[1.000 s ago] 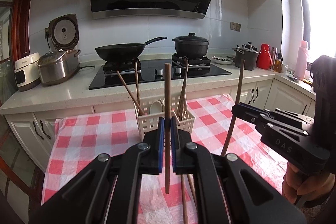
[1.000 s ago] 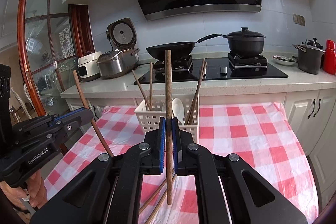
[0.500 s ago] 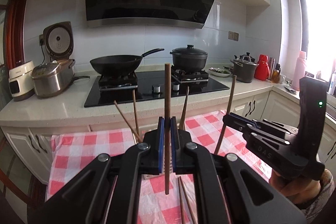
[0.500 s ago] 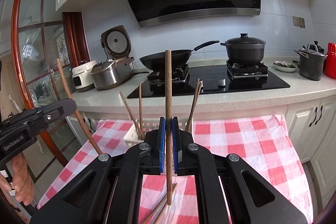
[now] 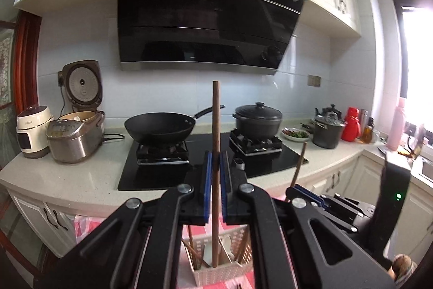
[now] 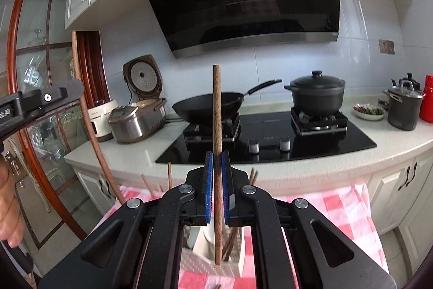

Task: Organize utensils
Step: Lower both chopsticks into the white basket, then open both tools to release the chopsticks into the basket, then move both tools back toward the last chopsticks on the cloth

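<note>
A kitchen counter with a black hob (image 5: 213,167), a wok (image 5: 159,127) and a lidded pot (image 5: 257,121) was seen behind a table spread with a red-checked cloth (image 6: 343,210). On that cloth, a white slotted utensil basket (image 5: 219,271) was shown below both grippers, already holding chopsticks and what appeared to be a pale spoon, though the blur left this uncertain. The left gripper (image 5: 215,190) was pictured clamped shut on an upright wooden chopstick (image 5: 215,153), its long axis vertical and its lower tip hanging directly over the basket. The right gripper (image 6: 217,190) was likewise closed on a second upright chopstick (image 6: 217,110), its tip also above the basket. Neither hand could be judged clearly nearer; a straight descent was judged to be what each needed. Only the left view revealed the basket's open compartments; only the right view showed the left-hand stick's full length (image 6: 86,110) and the table's spread.
</note>
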Action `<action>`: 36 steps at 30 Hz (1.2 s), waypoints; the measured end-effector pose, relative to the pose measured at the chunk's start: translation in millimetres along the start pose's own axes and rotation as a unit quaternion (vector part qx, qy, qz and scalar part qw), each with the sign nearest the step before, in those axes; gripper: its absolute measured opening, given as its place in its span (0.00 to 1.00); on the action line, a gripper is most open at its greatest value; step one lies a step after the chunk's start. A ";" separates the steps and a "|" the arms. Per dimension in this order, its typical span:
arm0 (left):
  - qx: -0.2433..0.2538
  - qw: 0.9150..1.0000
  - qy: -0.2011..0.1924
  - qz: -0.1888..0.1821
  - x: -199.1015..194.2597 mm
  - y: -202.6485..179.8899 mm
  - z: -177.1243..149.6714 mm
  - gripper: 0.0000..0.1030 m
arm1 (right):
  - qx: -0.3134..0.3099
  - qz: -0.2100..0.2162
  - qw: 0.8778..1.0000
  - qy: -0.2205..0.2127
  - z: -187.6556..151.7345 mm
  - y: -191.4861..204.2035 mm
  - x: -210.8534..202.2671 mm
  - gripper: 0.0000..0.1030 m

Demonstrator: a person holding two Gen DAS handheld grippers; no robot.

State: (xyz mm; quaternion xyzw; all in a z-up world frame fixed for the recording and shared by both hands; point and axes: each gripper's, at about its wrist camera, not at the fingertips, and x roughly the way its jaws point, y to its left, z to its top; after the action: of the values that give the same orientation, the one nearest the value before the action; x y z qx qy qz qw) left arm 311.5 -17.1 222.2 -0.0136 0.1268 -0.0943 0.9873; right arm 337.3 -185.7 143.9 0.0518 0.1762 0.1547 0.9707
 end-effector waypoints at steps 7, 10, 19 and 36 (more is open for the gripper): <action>-0.040 0.997 0.056 0.016 62.0 26.2 -42.9 0.06 | -0.026 0.005 0.999 0.038 -18.5 9.0 51.7 0.05; -0.041 0.994 0.096 0.010 86.4 31.3 -73.1 0.06 | -0.023 0.015 0.994 0.103 -38.3 8.1 79.1 0.05; -0.049 0.985 0.161 0.025 122.2 53.3 -151.8 0.17 | 0.012 -0.002 0.987 0.159 -75.8 -7.0 112.1 0.27; -0.095 0.984 0.116 0.095 -1.5 75.3 -247.5 0.68 | 0.089 0.013 0.984 0.151 -161.1 -25.4 19.3 0.33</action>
State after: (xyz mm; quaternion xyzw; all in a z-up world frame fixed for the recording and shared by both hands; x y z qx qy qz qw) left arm 261.2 56.4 -20.7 -0.0840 0.2499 0.0113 0.9645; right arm 304.0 -196.2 -16.6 0.1167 0.3335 0.1565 0.9223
